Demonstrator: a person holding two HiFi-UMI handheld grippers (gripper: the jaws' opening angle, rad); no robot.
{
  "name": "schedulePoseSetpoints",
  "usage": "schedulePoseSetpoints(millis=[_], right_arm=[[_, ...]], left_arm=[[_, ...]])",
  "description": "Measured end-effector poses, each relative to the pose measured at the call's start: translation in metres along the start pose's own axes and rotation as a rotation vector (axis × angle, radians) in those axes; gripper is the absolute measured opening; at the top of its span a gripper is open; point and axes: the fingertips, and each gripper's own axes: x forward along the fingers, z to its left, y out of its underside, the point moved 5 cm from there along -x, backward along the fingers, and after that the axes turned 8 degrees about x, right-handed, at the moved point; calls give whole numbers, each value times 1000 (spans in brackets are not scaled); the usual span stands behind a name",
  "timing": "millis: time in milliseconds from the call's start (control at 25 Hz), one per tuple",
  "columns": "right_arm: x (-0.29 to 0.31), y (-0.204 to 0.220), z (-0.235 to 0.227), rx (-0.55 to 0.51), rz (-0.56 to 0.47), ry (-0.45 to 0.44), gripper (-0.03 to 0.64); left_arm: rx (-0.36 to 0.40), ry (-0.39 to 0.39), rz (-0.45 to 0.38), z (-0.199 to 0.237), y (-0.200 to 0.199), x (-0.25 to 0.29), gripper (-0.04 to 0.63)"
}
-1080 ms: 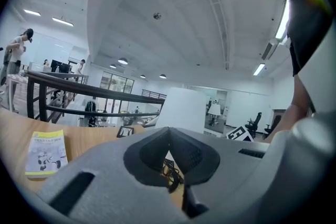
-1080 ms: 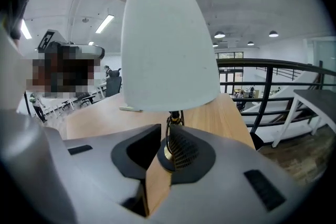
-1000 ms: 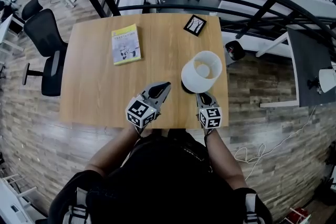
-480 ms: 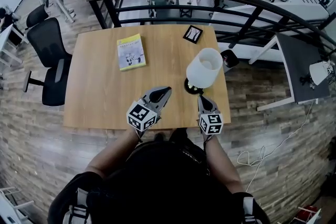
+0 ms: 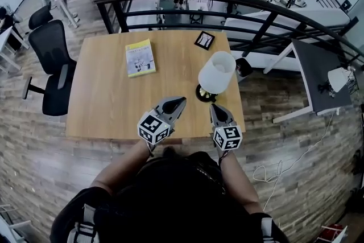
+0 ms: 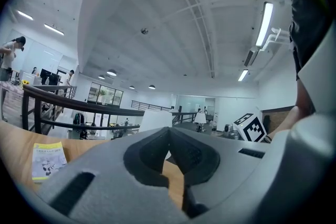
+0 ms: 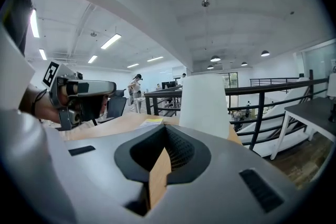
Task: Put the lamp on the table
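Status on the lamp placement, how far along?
Done: the lamp stands upright on the table, its base on the wood near the right edge.
In hand: nothing. The left gripper and the right gripper are both shut and empty, apart from the lamp, over the table's near edge.
Left: nothing obvious; the placement looks complete.

lamp (image 5: 216, 72): base mostly hidden under its shade | book (image 5: 140, 58): cover print too small to read
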Motion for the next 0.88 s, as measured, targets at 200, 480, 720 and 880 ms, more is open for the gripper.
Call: schedulePoseSetpoints(millis=[200,480,720,880], right_arm=[[-16,-10,10,-11,7,-80,15],[-73,-6,0,-37,21,-157,15],[-125,3,-20,-42,3,-194,15],[-158,8,-24,-37,1,-225,15]], left_arm=[[-16,-44,-20,-18,-13,0,8],[-27,-90,-31,-84,-15,15,8],[-27,-102,-22,-145,-8,29,8],[-31,-134,-18,-179,-9,25,8]])
